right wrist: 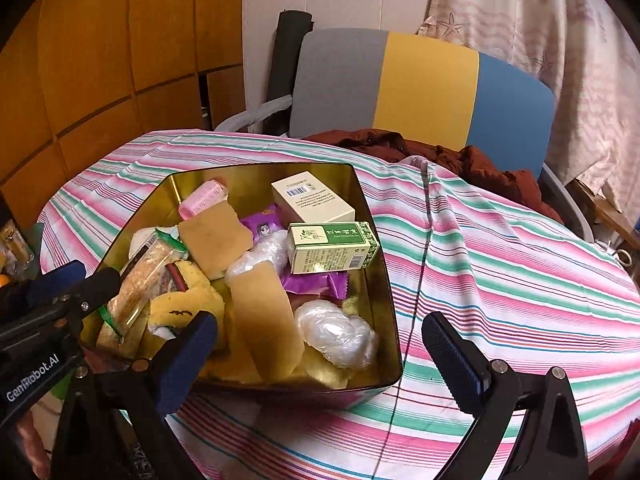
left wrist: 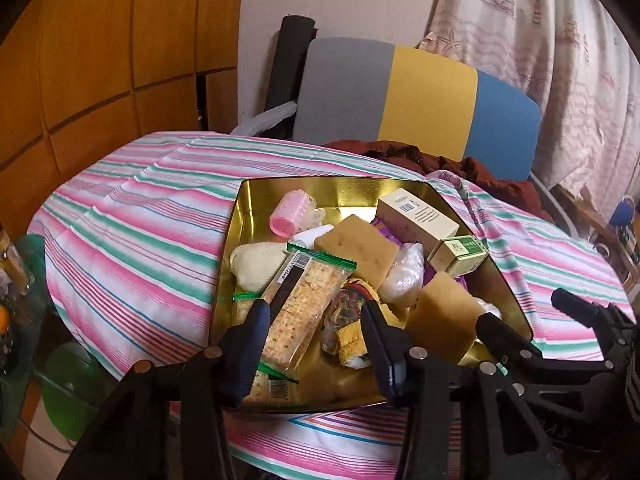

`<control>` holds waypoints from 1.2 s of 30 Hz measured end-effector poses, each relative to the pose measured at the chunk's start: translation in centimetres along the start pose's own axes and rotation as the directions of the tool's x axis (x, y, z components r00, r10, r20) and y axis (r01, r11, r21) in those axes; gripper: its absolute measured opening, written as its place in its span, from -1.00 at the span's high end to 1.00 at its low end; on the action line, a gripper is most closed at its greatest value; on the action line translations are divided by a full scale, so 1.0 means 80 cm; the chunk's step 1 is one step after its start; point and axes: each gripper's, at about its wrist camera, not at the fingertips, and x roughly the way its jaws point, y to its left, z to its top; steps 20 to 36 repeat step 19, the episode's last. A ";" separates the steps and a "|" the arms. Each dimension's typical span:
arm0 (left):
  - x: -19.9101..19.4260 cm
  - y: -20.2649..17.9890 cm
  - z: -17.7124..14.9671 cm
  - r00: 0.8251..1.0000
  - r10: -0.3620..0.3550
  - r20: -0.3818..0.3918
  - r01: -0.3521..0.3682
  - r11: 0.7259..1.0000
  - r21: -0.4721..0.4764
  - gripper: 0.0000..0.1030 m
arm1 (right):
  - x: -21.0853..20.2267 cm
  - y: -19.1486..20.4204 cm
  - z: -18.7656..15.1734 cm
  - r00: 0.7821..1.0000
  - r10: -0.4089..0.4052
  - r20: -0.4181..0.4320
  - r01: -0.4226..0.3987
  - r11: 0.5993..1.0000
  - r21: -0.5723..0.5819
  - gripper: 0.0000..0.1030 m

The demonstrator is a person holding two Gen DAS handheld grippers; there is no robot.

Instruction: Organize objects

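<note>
In the left wrist view, the left tongs (left wrist: 316, 320) are hanging spread over the near end of a gold tin (left wrist: 280, 188) sitting on the striped desk (left wrist: 140, 220). A cracker packet (left wrist: 304, 300) is lying between the fingers, with no clear contact. The right tongs (left wrist: 524, 316) are showing spread at the right, by a tan sponge (left wrist: 444, 316).

In the right wrist view, the right tongs (right wrist: 320, 344) are gaping wide, straddling the tin's (right wrist: 384, 280) near right corner. A green box (right wrist: 332, 252) is resting farther inside the tin.

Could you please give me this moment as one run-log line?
left claw: open over cracker packet | right claw: open, empty | gold tin: full
</note>
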 end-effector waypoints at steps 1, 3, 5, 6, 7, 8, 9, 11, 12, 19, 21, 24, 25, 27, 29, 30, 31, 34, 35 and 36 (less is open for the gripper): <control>0.001 -0.001 0.000 1.000 0.008 0.004 -0.008 1.000 0.012 0.07 | 0.001 0.000 0.000 1.000 -0.001 -0.001 0.001 1.000 -0.001 -0.99; 0.002 0.001 0.001 1.000 0.007 0.003 -0.007 1.000 0.002 0.07 | 0.003 0.000 0.000 1.000 0.000 -0.006 0.000 1.000 -0.003 -0.99; 0.004 0.004 0.002 1.000 0.003 -0.004 -0.003 1.000 -0.010 0.07 | 0.005 0.001 0.000 1.000 0.000 -0.011 0.000 1.000 -0.004 -0.99; 0.006 0.006 0.002 1.000 0.005 -0.008 -0.005 1.000 -0.016 0.07 | 0.006 0.001 0.000 1.000 -0.001 -0.013 0.001 1.000 -0.005 -0.99; 0.007 0.007 0.002 1.000 0.005 -0.009 -0.005 1.000 -0.020 0.07 | 0.007 0.001 -0.001 1.000 -0.001 -0.015 0.001 1.000 -0.005 -0.99; 0.008 0.009 0.002 1.000 0.011 -0.011 -0.012 1.000 -0.024 0.07 | 0.008 0.001 -0.001 1.000 -0.002 -0.016 0.002 1.000 -0.004 -0.99; 0.009 0.009 0.002 1.000 0.016 -0.012 -0.017 1.000 -0.024 0.07 | 0.009 0.001 -0.001 1.000 -0.003 -0.018 0.003 1.000 -0.003 -0.99; 0.009 0.009 0.002 1.000 0.028 -0.006 -0.028 0.999 -0.018 0.07 | 0.010 0.001 -0.001 1.000 -0.004 -0.020 0.004 1.000 -0.003 -0.99; 0.008 0.009 0.002 0.999 0.033 0.001 -0.033 0.999 -0.015 0.07 | 0.010 0.001 -0.002 1.000 -0.005 -0.019 0.005 1.000 -0.003 -0.99; 0.007 0.008 0.003 1.000 0.023 0.013 -0.023 1.000 -0.003 0.11 | 0.009 0.001 -0.001 1.000 -0.009 -0.013 0.009 1.000 -0.005 -0.99; 0.007 0.008 0.003 1.000 0.023 0.013 -0.023 1.000 -0.003 0.11 | 0.009 0.001 -0.001 1.000 -0.009 -0.013 0.009 1.000 -0.005 -0.99; 0.007 0.008 0.003 1.000 0.023 0.013 -0.023 1.000 -0.003 0.11 | 0.009 0.001 -0.001 1.000 -0.009 -0.013 0.009 1.000 -0.005 -0.99; 0.007 0.008 0.003 1.000 0.023 0.013 -0.023 1.000 -0.003 0.11 | 0.009 0.001 -0.001 1.000 -0.009 -0.013 0.009 1.000 -0.005 -0.99; 0.007 0.008 0.003 1.000 0.023 0.013 -0.023 1.000 -0.003 0.11 | 0.009 0.001 -0.001 1.000 -0.009 -0.013 0.009 1.000 -0.005 -0.99; 0.007 0.008 0.003 1.000 0.023 0.013 -0.023 1.000 -0.003 0.11 | 0.009 0.001 -0.001 1.000 -0.009 -0.013 0.009 1.000 -0.005 -0.99; 0.007 0.008 0.003 1.000 0.023 0.013 -0.023 1.000 -0.003 0.11 | 0.009 0.001 -0.001 1.000 -0.009 -0.013 0.009 1.000 -0.005 -0.99; 0.007 0.008 0.003 1.000 0.023 0.013 -0.023 1.000 -0.003 0.11 | 0.009 0.001 -0.001 1.000 -0.009 -0.013 0.009 1.000 -0.005 -0.99; 0.007 0.008 0.003 1.000 0.023 0.013 -0.023 1.000 -0.003 0.11 | 0.009 0.001 -0.001 1.000 -0.009 -0.013 0.009 1.000 -0.005 -0.99; 0.007 0.008 0.003 1.000 0.023 0.013 -0.023 1.000 -0.003 0.11 | 0.009 0.001 -0.001 1.000 -0.009 -0.013 0.009 1.000 -0.005 -0.99; 0.007 0.008 0.003 1.000 0.023 0.013 -0.023 1.000 -0.003 0.11 | 0.009 0.001 -0.001 1.000 -0.009 -0.013 0.009 1.000 -0.005 -0.99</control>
